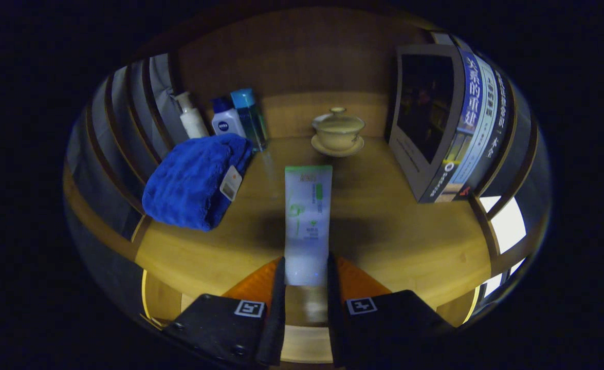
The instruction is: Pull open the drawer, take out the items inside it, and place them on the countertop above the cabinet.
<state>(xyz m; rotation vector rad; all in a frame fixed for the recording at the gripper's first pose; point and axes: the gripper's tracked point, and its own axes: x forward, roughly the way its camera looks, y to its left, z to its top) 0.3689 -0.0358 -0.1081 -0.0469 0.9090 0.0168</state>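
Taking the white squeeze tube with green print [308,221] as the landmark, the inspection runs left to right across the pale wooden countertop [409,231].

Left of the tube, and a little beyond its near end, lies a folded blue terry towel [196,180] with a pale tag on its right edge. Behind the towel, against the wooden back wall, three toiletries stand upright in a close row: a white pump bottle [191,118], a white bottle with a dark blue cap [225,119] and a clear teal bottle [250,118]. They appear parked at the rear to keep the front of the surface free.

The tube itself lies flat, lengthwise along the line of the gripper [306,275]. Its near end sits between the two fingers, which stand close against both sides of it; the jaws look closed on the tube, though whether pressure remains cannot be confirmed. The tube's far end points toward a beige lidded ceramic cup on a saucer [338,132], well beyond it.

Right of the tube, a grey-framed dark panel [425,115] stands upright, with a few books [479,118] standing against its far side.

Judgement: the tube is one of the drawer's items, now resting on the countertop, laid in the bare middle strip where it touches nothing. The placing step looks almost complete; release is outstanding. Risk is low, since a flat tube should not roll.
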